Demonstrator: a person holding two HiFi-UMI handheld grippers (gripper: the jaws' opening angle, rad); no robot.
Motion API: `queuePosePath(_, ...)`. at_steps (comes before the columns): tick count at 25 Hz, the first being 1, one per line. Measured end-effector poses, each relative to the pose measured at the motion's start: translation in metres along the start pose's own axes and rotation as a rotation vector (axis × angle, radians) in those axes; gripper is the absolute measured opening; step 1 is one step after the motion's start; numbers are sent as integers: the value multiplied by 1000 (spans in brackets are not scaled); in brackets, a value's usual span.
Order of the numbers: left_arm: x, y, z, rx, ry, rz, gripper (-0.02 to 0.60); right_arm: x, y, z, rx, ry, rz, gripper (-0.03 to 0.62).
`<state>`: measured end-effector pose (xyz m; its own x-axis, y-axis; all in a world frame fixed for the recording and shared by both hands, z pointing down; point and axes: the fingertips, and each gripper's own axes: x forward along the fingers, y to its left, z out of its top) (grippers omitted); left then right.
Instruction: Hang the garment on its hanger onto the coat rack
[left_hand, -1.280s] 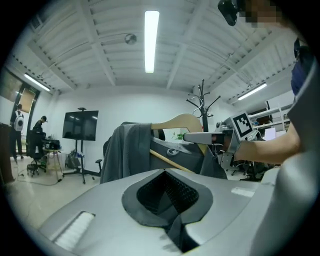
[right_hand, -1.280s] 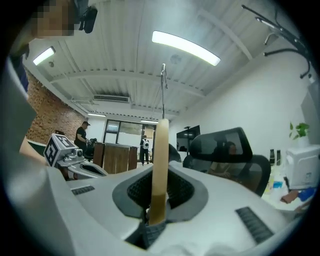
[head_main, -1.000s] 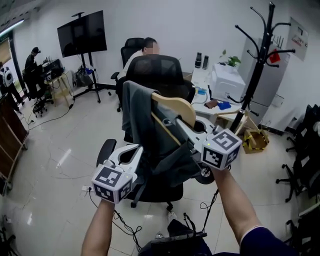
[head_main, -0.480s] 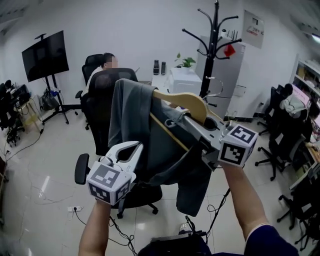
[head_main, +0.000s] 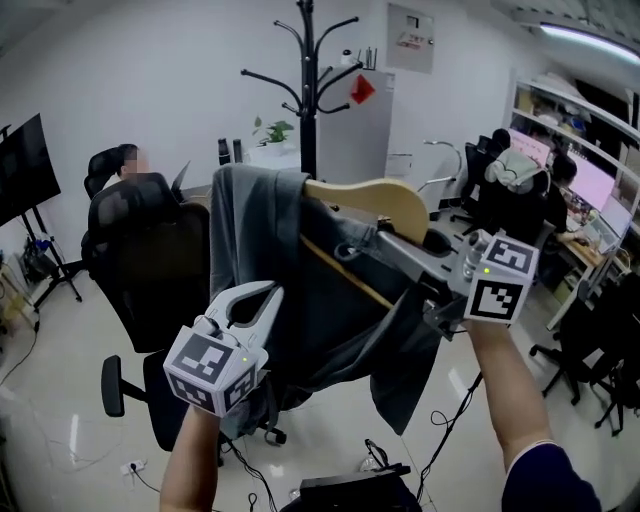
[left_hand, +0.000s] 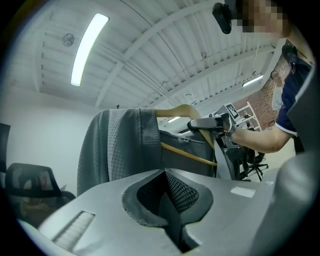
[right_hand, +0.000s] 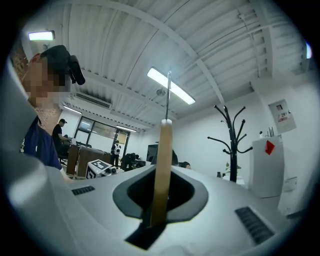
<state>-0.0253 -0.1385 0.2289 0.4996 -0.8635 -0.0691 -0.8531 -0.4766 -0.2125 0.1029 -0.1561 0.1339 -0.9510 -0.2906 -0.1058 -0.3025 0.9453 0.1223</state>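
A grey garment (head_main: 290, 290) hangs over a wooden hanger (head_main: 375, 200), held up in front of me. My right gripper (head_main: 350, 242) is shut on the hanger's wooden body, and in the right gripper view the hanger (right_hand: 161, 165) stands upright between the jaws with its metal hook above. My left gripper (head_main: 272, 295) is shut with nothing in it, just left of and below the cloth. From the left gripper view the garment (left_hand: 120, 150) hangs beyond the closed jaws. The black coat rack (head_main: 305, 90) stands behind the garment, its arms bare.
A black office chair (head_main: 150, 260) stands at the left with a seated person (head_main: 125, 165) behind it. A white cabinet (head_main: 355, 130) is beside the rack. More people and chairs sit at desks (head_main: 545, 180) on the right. Cables (head_main: 250, 470) lie on the floor below.
Both grippers have carried the garment and hanger up and to the right. The coat rack now stands straight behind the garment and the chair has fallen away to the left.
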Motion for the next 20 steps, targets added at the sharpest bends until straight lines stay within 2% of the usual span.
queuePosePath(6,69,-56,12,-6,-31,-98,2,-68,-45,9,-53,63,-76,41)
queuePosePath(10,106,-81,9,-13,-22,-134,2,-96,-71,0,-53,108,-87,41)
queuePosePath(20,168,-108,-1,5,15,-119,2,-126,-131,-42,-66,206,-47,41)
